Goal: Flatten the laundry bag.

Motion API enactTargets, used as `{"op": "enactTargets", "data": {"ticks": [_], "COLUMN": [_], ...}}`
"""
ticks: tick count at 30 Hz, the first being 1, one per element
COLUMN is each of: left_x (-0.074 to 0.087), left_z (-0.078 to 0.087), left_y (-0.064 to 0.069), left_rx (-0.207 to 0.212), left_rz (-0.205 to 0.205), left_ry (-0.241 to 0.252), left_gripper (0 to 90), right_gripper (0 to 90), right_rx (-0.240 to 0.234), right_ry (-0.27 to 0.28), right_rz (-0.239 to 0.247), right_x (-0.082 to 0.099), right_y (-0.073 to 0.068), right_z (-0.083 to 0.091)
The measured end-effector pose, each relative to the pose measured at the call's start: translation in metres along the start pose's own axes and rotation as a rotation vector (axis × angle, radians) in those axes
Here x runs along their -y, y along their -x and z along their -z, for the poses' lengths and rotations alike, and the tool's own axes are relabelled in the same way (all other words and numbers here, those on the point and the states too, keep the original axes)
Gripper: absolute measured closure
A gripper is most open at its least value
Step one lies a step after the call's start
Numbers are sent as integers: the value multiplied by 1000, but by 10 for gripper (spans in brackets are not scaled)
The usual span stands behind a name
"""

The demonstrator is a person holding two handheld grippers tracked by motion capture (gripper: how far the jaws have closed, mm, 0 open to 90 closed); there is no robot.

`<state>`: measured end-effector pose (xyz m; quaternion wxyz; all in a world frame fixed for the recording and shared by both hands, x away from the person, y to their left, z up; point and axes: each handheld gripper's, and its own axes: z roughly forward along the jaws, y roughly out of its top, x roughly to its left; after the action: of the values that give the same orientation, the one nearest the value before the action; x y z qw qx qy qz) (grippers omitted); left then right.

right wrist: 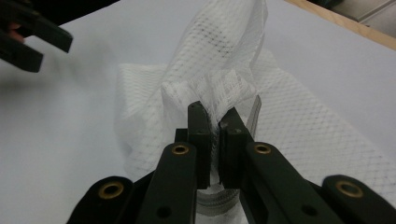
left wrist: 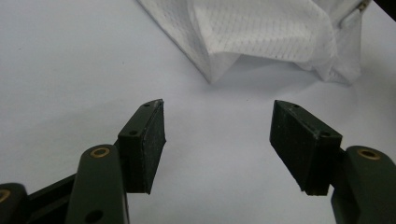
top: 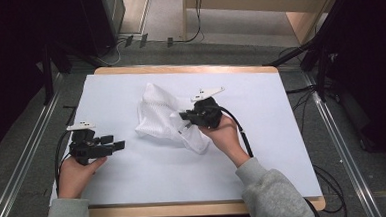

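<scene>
From above, a white mesh laundry bag [top: 166, 121] lies crumpled near the middle of the white-covered table [top: 264, 165], with the right gripper [top: 185, 118] at the bag's right side and the left gripper [top: 116, 143] well apart over bare table. The left gripper view shows its jaws spread wide with nothing between them, the bag [left wrist: 261, 32] beyond. The right gripper view shows jaws clamped on a raised fold of mesh [right wrist: 219, 70]; whether the bag holds anything cannot be told.
</scene>
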<state>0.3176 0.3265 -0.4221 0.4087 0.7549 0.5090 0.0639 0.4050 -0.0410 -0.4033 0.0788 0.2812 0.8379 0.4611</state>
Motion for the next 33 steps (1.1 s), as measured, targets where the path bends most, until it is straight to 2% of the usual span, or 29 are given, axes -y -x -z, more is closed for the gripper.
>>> {"op": "enactTargets", "data": {"ticks": [2,3,4,6,9,13,19,22,28,29,31,33], "left_x": [0,0,-1,-1,-1,-1,-1,-1,-3,-4,-5,-6], "left_z": [0,1,1,4,6,8,14,16,11,9,6,4], "left_y": [0,-1,-1,-4,-5,-7,-10,-14,-13,-13,-12,-11], "left_rx": [-2,-1,0,-4,-6,-10,-23,-24,-12,-11,-6,-2], "left_rz": [-3,-3,3,7,10,15,13,20,17,9,-2,-1], "left_ry": [0,-2,2,11,15,22,40,45,36,28,22,18], "left_gripper": [364,364,364,364,365,365,362,359,359,359,359,359], "right_gripper": [874,874,874,872,872,872,873,873,872,854,753,679], "right_rx": [-11,-30,-30,-56,-71,-115,-148,-179,-226,-229,-231,-214], "right_ry": [2,4,4,-4,-13,-37,-67,-85,-114,-122,-148,-127], "right_rz": [11,17,17,50,60,82,87,85,78,79,69,78], "right_x": [1,4,4,8,12,23,34,41,50,51,53,50], "right_y": [-3,-12,-12,-26,-33,-51,-63,-71,-82,-83,-85,-87], "right_z": [1,3,3,4,5,7,7,6,7,6,6,13]}}
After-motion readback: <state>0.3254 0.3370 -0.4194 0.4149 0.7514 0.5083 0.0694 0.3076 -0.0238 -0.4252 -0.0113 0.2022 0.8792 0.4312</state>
